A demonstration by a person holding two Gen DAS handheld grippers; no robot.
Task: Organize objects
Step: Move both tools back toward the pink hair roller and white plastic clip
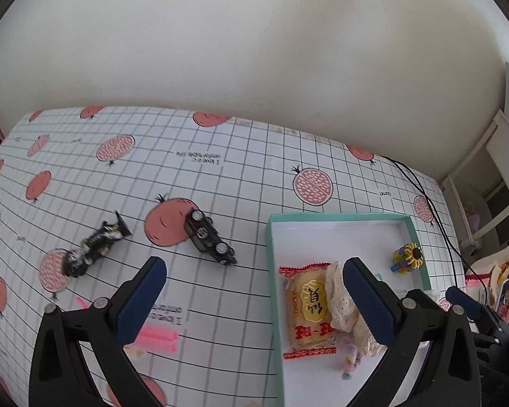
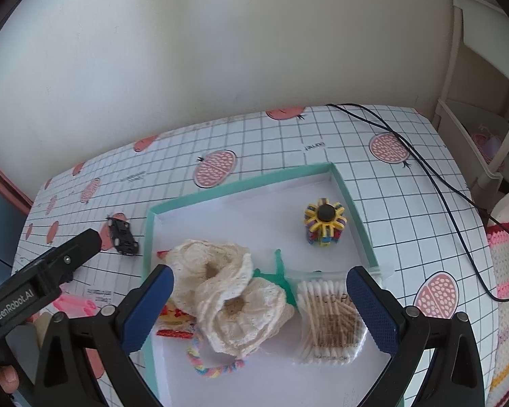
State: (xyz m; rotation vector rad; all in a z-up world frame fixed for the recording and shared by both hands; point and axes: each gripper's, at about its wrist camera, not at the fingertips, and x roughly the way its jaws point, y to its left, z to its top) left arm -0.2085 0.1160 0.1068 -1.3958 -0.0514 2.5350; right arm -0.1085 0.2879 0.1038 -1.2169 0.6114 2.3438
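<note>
The left gripper [image 1: 254,300] hangs with its jaws wide apart and empty, low in its frame over the box [image 1: 273,271] rim. The right gripper [image 2: 259,307] is likewise spread and empty above the lace cloth [image 2: 227,291] and cotton swabs [image 2: 329,322] in the box. The toy car [image 1: 209,237] and a dark wrapped candy [image 1: 95,246] lie on the worktop [image 1: 220,176] at left centre.

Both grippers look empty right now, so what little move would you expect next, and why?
Probably the left gripper eases forward and left toward the black toy car. Its jaws stand wide open with nothing between them, and the car lies on the tablecloth just outside the teal box, where the snack packet and lace cloth already lie. The candy wrapper would likely follow.
</note>
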